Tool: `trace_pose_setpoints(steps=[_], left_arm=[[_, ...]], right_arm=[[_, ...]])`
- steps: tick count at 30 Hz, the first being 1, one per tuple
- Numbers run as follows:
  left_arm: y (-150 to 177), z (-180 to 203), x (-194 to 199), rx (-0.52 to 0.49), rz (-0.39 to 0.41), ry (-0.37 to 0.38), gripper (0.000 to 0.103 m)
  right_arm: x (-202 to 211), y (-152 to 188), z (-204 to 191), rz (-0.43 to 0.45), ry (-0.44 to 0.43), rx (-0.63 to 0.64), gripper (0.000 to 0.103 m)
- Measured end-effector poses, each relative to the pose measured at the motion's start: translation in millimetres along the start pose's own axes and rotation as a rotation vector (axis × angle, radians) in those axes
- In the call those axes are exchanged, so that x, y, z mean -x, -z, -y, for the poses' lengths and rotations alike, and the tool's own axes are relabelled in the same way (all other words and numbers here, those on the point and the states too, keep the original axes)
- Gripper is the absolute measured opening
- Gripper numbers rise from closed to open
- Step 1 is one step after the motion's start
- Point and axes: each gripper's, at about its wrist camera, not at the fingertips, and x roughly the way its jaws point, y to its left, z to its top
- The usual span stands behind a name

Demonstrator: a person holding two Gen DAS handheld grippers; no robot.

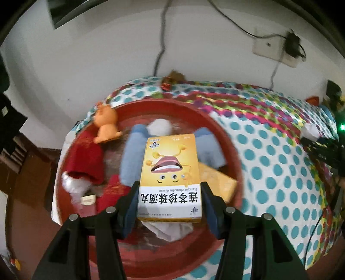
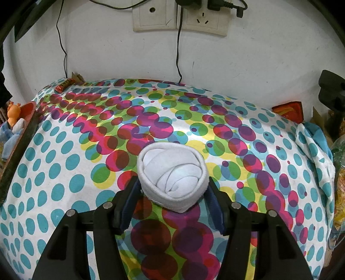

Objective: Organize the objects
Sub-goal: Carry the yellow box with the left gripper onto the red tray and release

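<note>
Left wrist view, left to right. A red basin [image 1: 235,159] sits on a dotted cloth [image 1: 280,172]. At its left wall lie a red Santa hat [image 1: 86,159] with white trim and, further back, an orange toy [image 1: 106,125]. Toward the middle are a white ball [image 1: 160,127] and blue cloth pieces [image 1: 131,159], blurred. The left gripper [image 1: 170,193] holds a yellow box [image 1: 170,172] above the basin; both pads press on the box's lower sides, so the jaws are closed on it at a medium width. A second yellow item [image 1: 217,183] lies in the basin just right of the box; what it is cannot be told.

Right wrist view, left to right. The basin's edge and the orange toy [image 2: 14,112] show at the far left. The dotted cloth [image 2: 64,150] fills the middle. The right gripper [image 2: 173,191] grips a white sock roll [image 2: 172,172]; both pads touch its sides, jaws at medium width. The roll rests on or just over the cloth; which one cannot be told. Wall sockets [image 2: 181,17] with cables sit above. A red item [image 2: 289,109] lies at the far right edge.
</note>
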Motion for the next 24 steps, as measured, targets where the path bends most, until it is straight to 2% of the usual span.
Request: trace_pose_setpoints(steps=[4, 11, 14, 24], left_arm=[[-0.2, -30.4, -4.1, 0.021, 0.004, -0.059, 0.055], [3.5, -79.8, -24.4, 0.113, -0.026, -0.074, 0.055], [10.5, -94.7, -33.3, 0.142, -0.032, -0.058, 0.054], [28.1, -103.4, -40.6, 0.110, -0.014, -0.079, 0.055]], right_arm=[[0.4, -0.1, 1.5, -0.001, 0.004, 0.000, 0.058], [0.8, -0.5, 4.3, -0.001, 0.005, 0.002, 0.058], [1.0, -1.1, 2.4, -0.002, 0.006, 0.002, 0.058], [1.3, -2.0, 1.5, -0.001, 0.008, 0.001, 0.059]])
